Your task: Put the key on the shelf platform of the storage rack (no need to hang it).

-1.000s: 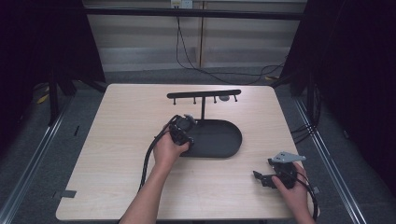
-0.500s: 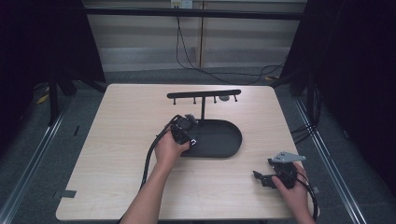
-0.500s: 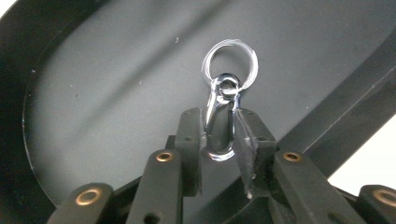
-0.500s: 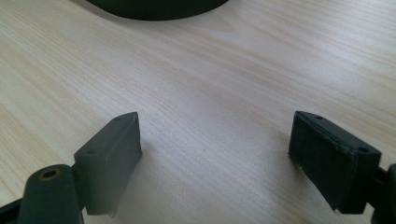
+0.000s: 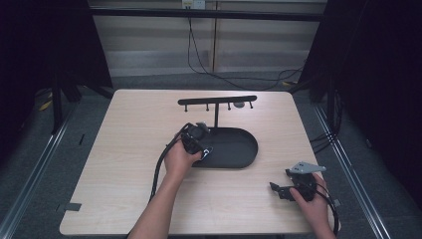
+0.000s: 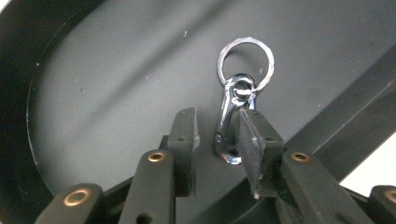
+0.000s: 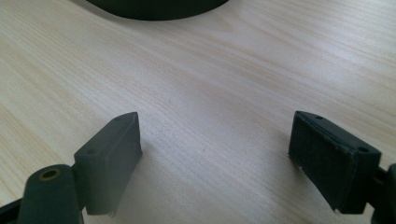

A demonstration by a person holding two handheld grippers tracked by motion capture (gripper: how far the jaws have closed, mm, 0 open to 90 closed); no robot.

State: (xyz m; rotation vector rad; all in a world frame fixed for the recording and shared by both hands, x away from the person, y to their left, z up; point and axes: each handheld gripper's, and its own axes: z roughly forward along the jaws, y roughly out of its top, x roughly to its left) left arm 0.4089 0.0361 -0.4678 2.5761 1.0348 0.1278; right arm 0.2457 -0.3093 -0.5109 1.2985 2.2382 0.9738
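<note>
Currently the left tongs (image 6: 217, 135) hang over the near left end of the black oval tray (image 5: 244, 149), which sits at mid bench (image 5: 124, 164) under a black hook rack (image 5: 217, 100). On the tray floor (image 6: 116, 70) lies a silver carabiner clip (image 6: 229, 126) joined to a round split ring (image 6: 246, 64). In the left gripper view the clip's long axis runs away from the tongs, with the ring at the far end. The jaws have just been opening slightly; the clip stands in the gap, against the right pad, while the left pad stands clear, so nothing is clamped. The tray rim (image 6: 18, 116) curves close on the left, and a dark bar crosses on the right. Open tray floor lies beyond the ring.

Further right, the right tongs (image 7: 215, 163) rest low over bare bench near the front right corner, jaws wide apart, holding nothing. The tray edge (image 7: 154, 10) lies well ahead, with clear wood between.
</note>
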